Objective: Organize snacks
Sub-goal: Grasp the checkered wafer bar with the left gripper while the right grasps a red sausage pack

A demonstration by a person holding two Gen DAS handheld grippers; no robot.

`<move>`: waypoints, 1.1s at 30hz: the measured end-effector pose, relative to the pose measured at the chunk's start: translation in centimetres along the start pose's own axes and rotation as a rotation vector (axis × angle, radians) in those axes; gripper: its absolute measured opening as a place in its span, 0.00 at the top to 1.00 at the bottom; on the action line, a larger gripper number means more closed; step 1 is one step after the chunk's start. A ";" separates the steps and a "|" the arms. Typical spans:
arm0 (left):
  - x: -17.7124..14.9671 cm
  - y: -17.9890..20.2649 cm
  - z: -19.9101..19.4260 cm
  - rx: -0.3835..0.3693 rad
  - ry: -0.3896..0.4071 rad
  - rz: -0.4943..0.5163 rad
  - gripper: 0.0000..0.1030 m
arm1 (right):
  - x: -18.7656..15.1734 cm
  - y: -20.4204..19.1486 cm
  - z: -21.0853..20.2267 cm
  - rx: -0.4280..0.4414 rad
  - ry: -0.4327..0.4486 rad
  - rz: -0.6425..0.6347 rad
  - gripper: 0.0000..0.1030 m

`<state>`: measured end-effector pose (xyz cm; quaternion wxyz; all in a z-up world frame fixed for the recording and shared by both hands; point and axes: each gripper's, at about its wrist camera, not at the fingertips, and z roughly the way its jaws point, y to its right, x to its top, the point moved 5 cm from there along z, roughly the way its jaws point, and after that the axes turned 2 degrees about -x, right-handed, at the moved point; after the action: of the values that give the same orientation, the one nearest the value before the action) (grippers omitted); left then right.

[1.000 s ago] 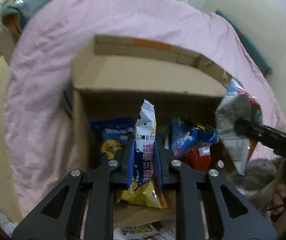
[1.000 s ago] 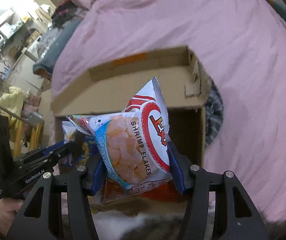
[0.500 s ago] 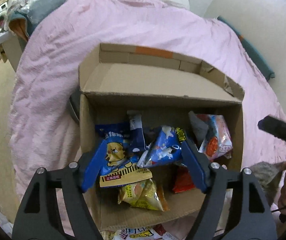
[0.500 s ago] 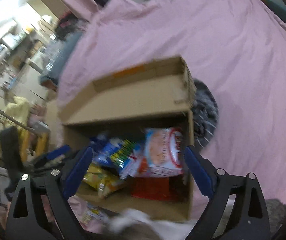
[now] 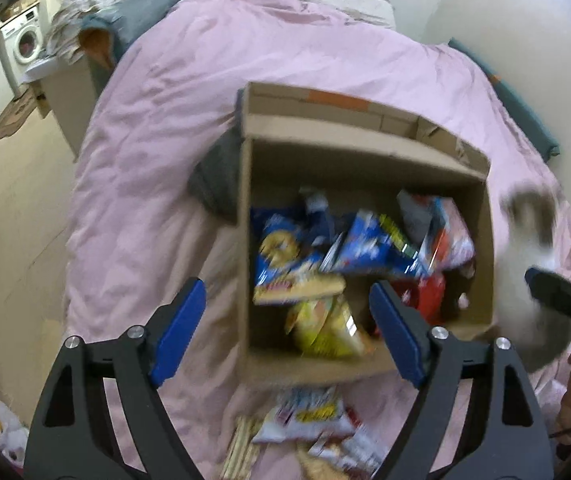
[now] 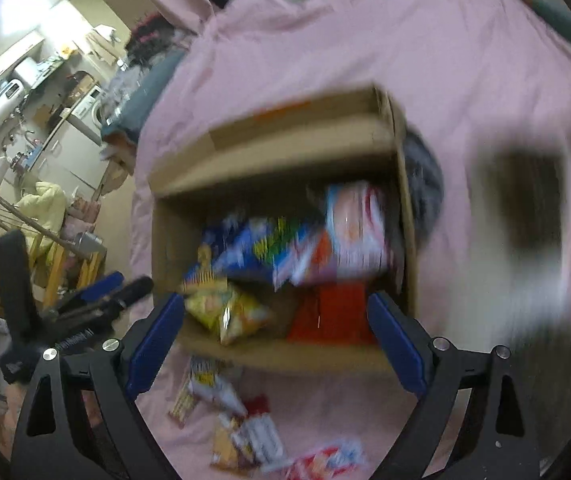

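Both tongs, left (image 5: pixel 287 330) & right (image 6: pixel 275 340), just opened, empty, over snack-filled cardboard box (image 5: pixel 245 280).

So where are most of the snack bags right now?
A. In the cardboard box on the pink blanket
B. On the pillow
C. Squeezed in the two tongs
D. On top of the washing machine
A: most snack bags lie inside the open cardboard box on the pink blanket, a few loose snack bags lie in front of it, and both tongs are open and empty.
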<state>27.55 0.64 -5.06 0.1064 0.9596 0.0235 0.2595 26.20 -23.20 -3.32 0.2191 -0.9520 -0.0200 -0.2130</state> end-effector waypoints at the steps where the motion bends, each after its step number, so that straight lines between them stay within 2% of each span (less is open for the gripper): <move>1: -0.7 -0.3 -0.1 0.002 -0.010 -0.003 0.21 | -0.9 0.2 0.3 -0.002 -0.015 0.012 0.08; 10: -5.7 -2.0 -1.3 0.072 -0.038 0.025 0.21 | -6.8 1.5 1.4 -0.045 -0.093 0.038 0.08; 14: -8.3 -2.7 -0.6 0.088 -0.097 0.045 0.22 | -9.4 2.6 2.1 -0.045 -0.142 0.094 0.08; 16: -9.3 -2.9 -0.1 0.093 -0.124 0.054 0.27 | -11.4 3.6 3.0 -0.063 -0.188 0.144 0.08; 21: -12.3 -3.2 1.5 0.109 -0.210 0.078 0.33 | -16.7 6.5 5.0 -0.134 -0.312 0.287 0.08; 24: -14.2 -3.6 2.6 0.104 -0.279 0.066 0.35 | -18.3 6.6 5.9 -0.130 -0.350 0.311 0.09; 28: -15.9 -3.5 4.4 0.117 -0.343 0.081 0.40 | -19.7 5.5 7.9 -0.187 -0.385 0.244 0.21; 29: -16.4 -3.3 5.0 0.121 -0.363 0.089 0.43 | -20.0 5.2 8.5 -0.226 -0.385 0.194 0.23; 30: -16.6 -3.2 5.4 0.126 -0.372 0.097 0.51 | -20.2 4.9 9.0 -0.265 -0.377 0.149 0.27; 33: -16.9 -2.8 6.3 0.137 -0.380 0.117 0.63 | -20.0 4.4 9.0 -0.304 -0.339 0.084 0.41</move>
<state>16.19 0.47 -19.31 0.0281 0.9960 -0.0351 0.0774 12.15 -22.24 -20.76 0.0751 -0.9962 0.0155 -0.0415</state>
